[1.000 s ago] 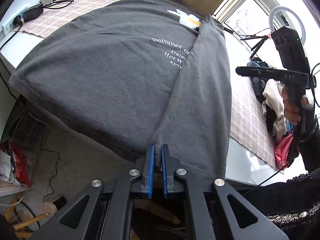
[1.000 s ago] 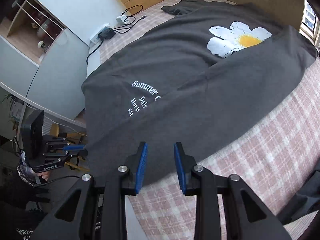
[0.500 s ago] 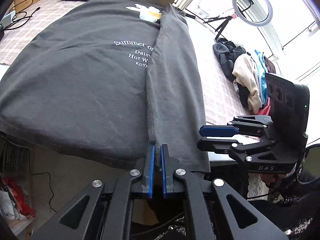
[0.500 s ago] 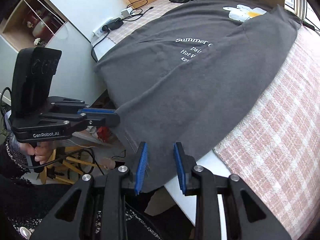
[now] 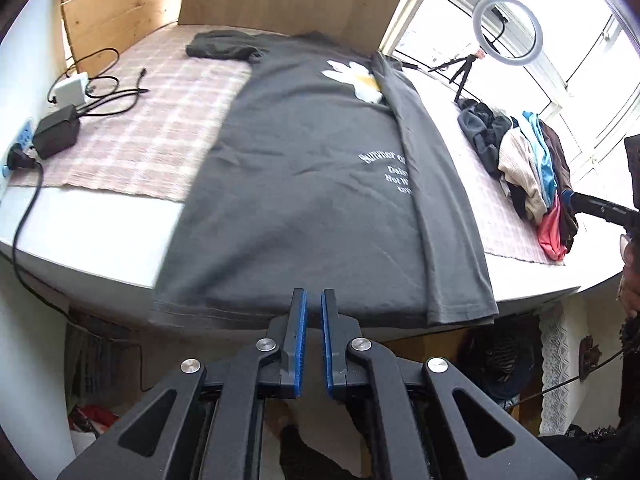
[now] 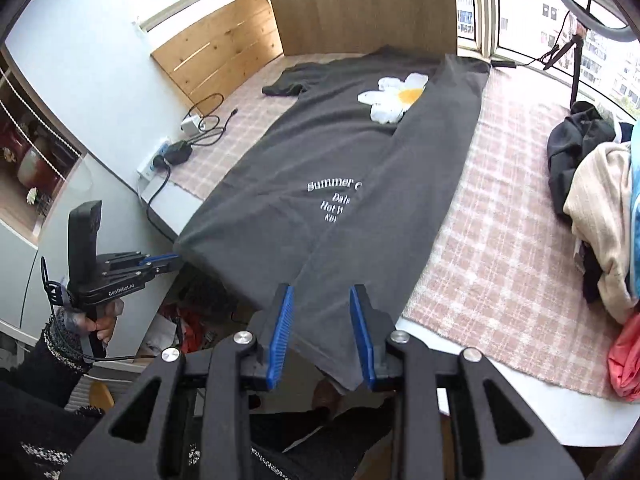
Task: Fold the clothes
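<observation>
t-shirt [image 5: 304,200]: dark grey matt knit cloth, soft, stitched hem; daisy print [image 6: 394,96] and lettering look flat, slightly chalky. plaid mat [image 6: 500,248]: pink/white woven cloth, coarse nubby texture. tabletop [image 5: 92,228] under it: smooth white, probably laminate, hard to tell through glare. back panels [image 6: 224,48]: bare wood, visible grain, matt. left gripper [image 5: 313,336] and right gripper [image 6: 322,332]: matt black plastic bodies, shiny metal pivot bolts, ribbed blue pads that look rubbery. clothes pile [image 5: 528,176]: mixed cloth, cream knit, pink piece a bit sheeny. charger brick [image 5: 56,131]: matt black plastic. ring light [image 5: 507,26]: glossy white plastic. sleeve [image 6: 48,356]: black fuzzy knit, flecked cuff
</observation>
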The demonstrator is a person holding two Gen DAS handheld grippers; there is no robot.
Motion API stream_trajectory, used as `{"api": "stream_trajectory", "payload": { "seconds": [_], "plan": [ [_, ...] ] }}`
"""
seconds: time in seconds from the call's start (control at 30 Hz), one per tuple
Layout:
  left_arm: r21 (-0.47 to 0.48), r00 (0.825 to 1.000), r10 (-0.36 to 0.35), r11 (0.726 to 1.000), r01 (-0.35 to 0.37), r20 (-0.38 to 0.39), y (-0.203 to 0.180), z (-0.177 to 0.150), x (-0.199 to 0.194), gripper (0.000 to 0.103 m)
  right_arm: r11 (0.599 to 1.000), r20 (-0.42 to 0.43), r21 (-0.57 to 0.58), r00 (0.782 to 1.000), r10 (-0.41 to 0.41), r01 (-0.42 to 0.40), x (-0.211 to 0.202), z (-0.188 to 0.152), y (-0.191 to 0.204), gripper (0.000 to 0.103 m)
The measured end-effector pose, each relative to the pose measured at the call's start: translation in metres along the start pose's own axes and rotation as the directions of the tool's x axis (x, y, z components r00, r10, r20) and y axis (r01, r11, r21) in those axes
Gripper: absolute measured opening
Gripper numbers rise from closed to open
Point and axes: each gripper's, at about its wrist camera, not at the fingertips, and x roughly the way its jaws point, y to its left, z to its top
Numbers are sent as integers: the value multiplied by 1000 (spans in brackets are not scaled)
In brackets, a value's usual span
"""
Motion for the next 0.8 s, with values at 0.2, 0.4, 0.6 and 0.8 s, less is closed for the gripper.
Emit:
{"api": "stream_trajectory", "payload": {
  "seconds": [0.2, 0.4, 0.6, 0.8],
  "plan": [
    [-28, 991, 37, 999, -34, 132, 49, 74, -37, 6, 996, 180, -82, 983, -21, 36, -29, 139, 42, 38],
    [-113, 983, 18, 994, 2, 180, 72, 176, -17, 13, 990, 235, -128, 971, -34, 66, 24, 271, 68, 38],
    [-260, 994, 23, 966, 6, 110, 99, 266, 71, 29, 995, 59, -99, 998, 37, -31, 177, 370, 49, 39],
    [-409, 999, 43, 912, -30, 23, 143, 316, 163, 32, 981, -106, -178, 993, 58, -76, 325, 418, 61, 40]
  ]
}}
